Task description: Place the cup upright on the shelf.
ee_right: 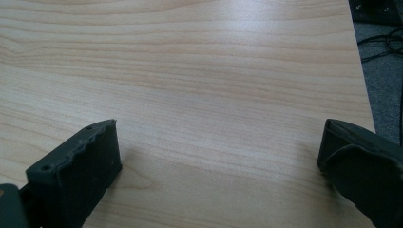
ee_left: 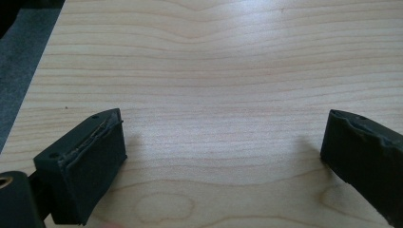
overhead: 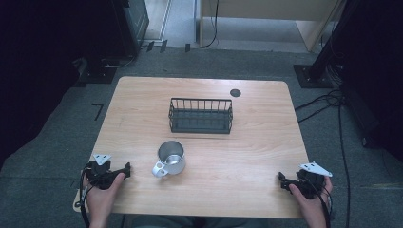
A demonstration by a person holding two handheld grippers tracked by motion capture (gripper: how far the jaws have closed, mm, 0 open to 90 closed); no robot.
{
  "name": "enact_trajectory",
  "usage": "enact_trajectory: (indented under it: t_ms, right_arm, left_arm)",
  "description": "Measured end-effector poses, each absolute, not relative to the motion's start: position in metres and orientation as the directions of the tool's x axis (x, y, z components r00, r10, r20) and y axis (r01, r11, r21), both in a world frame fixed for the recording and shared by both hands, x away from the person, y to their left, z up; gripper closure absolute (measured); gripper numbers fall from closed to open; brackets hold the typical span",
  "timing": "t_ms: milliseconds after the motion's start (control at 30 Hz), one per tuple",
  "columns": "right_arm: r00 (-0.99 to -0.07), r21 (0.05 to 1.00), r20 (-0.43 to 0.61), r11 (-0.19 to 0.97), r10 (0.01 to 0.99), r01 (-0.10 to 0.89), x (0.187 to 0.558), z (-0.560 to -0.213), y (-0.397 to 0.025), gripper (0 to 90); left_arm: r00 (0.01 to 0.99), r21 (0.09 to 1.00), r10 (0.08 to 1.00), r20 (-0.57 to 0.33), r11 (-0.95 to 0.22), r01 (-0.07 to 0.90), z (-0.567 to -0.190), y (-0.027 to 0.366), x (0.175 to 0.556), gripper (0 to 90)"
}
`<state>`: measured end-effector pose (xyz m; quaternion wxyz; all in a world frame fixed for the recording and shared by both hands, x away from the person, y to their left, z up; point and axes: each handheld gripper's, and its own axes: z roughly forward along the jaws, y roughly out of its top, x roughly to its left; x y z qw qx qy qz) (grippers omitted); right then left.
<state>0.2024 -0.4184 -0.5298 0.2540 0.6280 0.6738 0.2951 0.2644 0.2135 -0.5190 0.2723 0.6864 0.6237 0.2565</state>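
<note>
In the high view a shiny metal mug stands just below the centre of the pale wooden surface, with a black wire basket above it. The left gripper at lower left and the right gripper at lower right look small and blurred there. Each gripper view shows its jaws spread wide over bare wood, their bases cut off by the bottom edge.

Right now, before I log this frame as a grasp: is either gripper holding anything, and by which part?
Nothing is held. The left gripper and right gripper are open over bare table.
</note>
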Motion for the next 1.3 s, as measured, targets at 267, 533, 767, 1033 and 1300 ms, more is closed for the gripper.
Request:
enact_trajectory:
  t_ms: [267,533,767,1033,1300]
  right_arm:
    - [-0.061,0.714,0.031,0.020,0.998,0.700,0.203,-0.530,-0.419,0.0]
    - [-0.060,0.715,0.029,0.022,0.998,0.699,0.203,-0.530,-0.419,0.0]
    - [-0.052,0.715,0.028,0.016,0.998,0.699,0.202,-0.530,-0.418,0.0]
    - [-0.051,0.714,0.029,0.015,0.998,0.700,0.202,-0.530,-0.418,0.0]
    - [-0.051,0.714,0.029,0.015,0.998,0.700,0.202,-0.530,-0.418,0.0]
  left_arm:
    - [0.124,0.702,0.992,-0.005,-0.085,0.707,-0.513,0.209,0.260,1.3]
    - [0.225,0.750,0.973,-0.053,-0.110,0.652,-0.484,0.193,0.251,1.3]
    - [0.324,0.787,0.943,-0.072,-0.146,0.599,-0.456,0.168,0.245,1.3]
    - [0.402,0.805,0.911,-0.092,-0.170,0.569,-0.441,0.144,0.241,1.3]
    - [0.471,0.801,0.873,-0.124,-0.192,0.567,-0.440,0.120,0.241,1.3]
